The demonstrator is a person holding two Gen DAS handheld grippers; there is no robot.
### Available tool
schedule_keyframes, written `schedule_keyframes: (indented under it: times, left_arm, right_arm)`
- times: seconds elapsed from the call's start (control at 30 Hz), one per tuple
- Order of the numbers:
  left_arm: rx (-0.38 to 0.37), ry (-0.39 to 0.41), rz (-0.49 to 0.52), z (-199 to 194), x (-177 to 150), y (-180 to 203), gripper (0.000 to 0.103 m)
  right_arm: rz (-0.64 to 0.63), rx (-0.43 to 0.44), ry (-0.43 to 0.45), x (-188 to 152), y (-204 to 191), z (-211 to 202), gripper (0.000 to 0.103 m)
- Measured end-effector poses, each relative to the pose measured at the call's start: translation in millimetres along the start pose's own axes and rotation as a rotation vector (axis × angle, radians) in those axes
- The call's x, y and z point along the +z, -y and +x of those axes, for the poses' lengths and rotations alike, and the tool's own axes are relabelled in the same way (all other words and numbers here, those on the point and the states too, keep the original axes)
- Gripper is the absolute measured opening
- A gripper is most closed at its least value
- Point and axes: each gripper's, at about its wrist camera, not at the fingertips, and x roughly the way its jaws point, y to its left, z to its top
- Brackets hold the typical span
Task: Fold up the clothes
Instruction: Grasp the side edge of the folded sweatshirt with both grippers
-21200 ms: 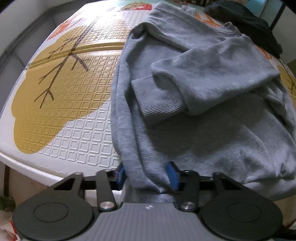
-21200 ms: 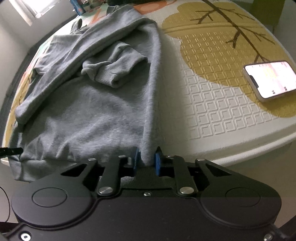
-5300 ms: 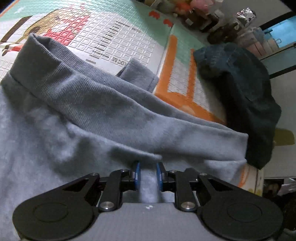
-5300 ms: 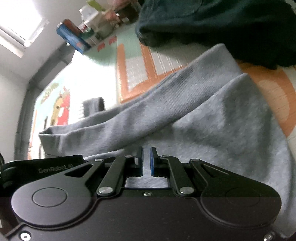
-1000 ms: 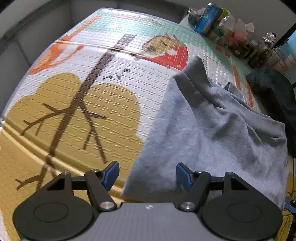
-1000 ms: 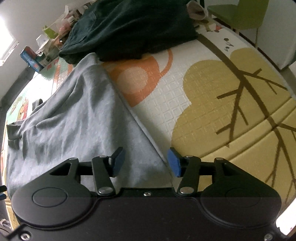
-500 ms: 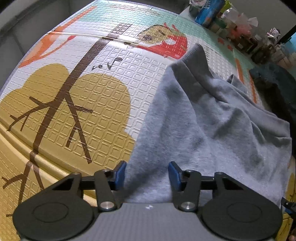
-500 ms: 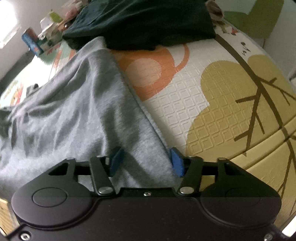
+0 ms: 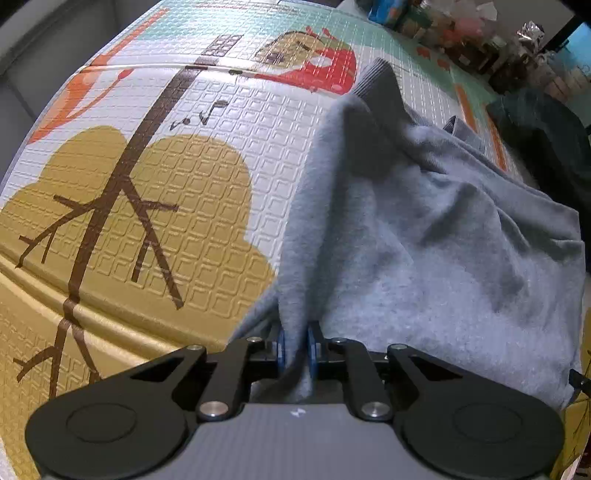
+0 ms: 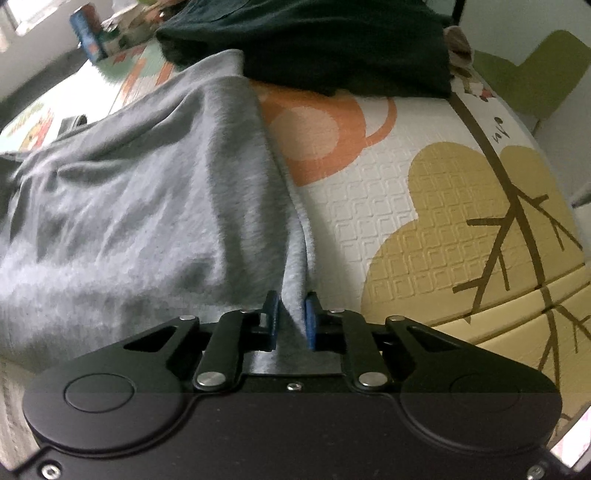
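Note:
A grey sweatshirt (image 9: 424, 236) lies folded on a patterned play mat (image 9: 147, 192). In the left wrist view my left gripper (image 9: 295, 347) pinches the sweatshirt's near left edge, its jaws still closing, blue pads pressed on a bunched fold. In the right wrist view the same grey sweatshirt (image 10: 140, 192) spreads to the left, and my right gripper (image 10: 291, 321) has its near right edge gathered into a ridge between the blue pads, jaws closing on it. The ribbed hem (image 9: 380, 85) points away at the far end.
A dark garment (image 10: 314, 40) is heaped on the mat beyond the sweatshirt, also seen as a dark garment (image 9: 543, 136) at the right. Bottles and packets (image 9: 461, 33) line the far edge. A green chair (image 10: 532, 74) stands at the far right. The mat's front edge (image 9: 110, 321) drops off near me.
Both grippers went from wide open over the sweatshirt's near corners to closed on the cloth. The fabric now bunches up into a ridge between each pair of pads.

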Motion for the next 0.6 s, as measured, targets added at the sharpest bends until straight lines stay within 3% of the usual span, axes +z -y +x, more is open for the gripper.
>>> schedule_keyframes:
  times: [0.33, 0.6]
  left_arm:
    - [0.029, -0.039, 0.075, -2.6, -15.6, 3.2, 0.011]
    - [0.02, -0.098, 0.104, -9.1, -46.8, -3.3, 0.01]
  right_arm:
    - [-0.082, -0.01, -0.053, -20.1, -2.3, -14.5, 0.011]
    - [-0.125, -0.021, -0.078, -45.8, -0.8, -27.7, 0.011]
